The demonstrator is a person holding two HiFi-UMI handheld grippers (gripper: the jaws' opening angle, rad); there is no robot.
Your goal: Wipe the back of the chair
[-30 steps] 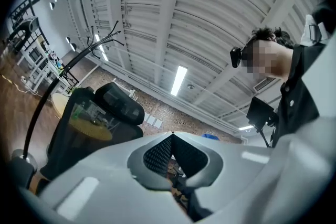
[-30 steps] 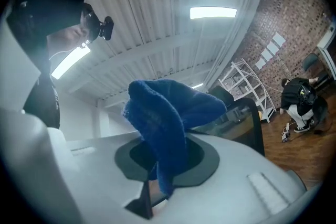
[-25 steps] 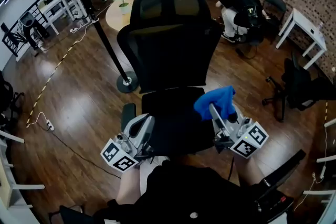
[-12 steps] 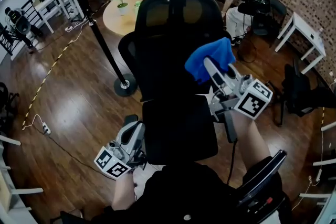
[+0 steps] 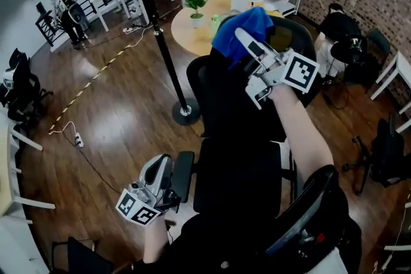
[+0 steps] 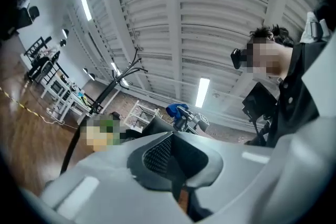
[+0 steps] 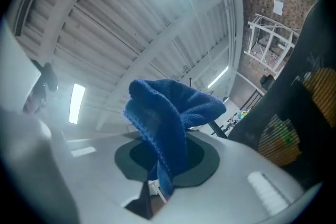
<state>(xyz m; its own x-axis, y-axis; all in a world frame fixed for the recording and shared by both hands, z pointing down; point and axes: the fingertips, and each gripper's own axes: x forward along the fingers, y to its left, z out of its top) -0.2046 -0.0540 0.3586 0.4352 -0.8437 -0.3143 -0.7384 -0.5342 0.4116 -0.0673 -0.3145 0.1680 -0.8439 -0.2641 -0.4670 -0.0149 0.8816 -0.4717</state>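
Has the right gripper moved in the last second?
Yes. The right gripper, shut on the blue cloth, went from low over the seat up to the top of the chair back.

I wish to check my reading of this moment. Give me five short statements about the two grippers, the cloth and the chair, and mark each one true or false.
1. The right hand-held gripper is shut on a blue cloth. True.
2. The left hand-held gripper also holds a cloth. False: its jaws are together with nothing between them.
3. The cloth is up near the top of the chair back. True.
4. The chair is white. False: it is black.
5. A plant stands on the round table beyond the chair. True.
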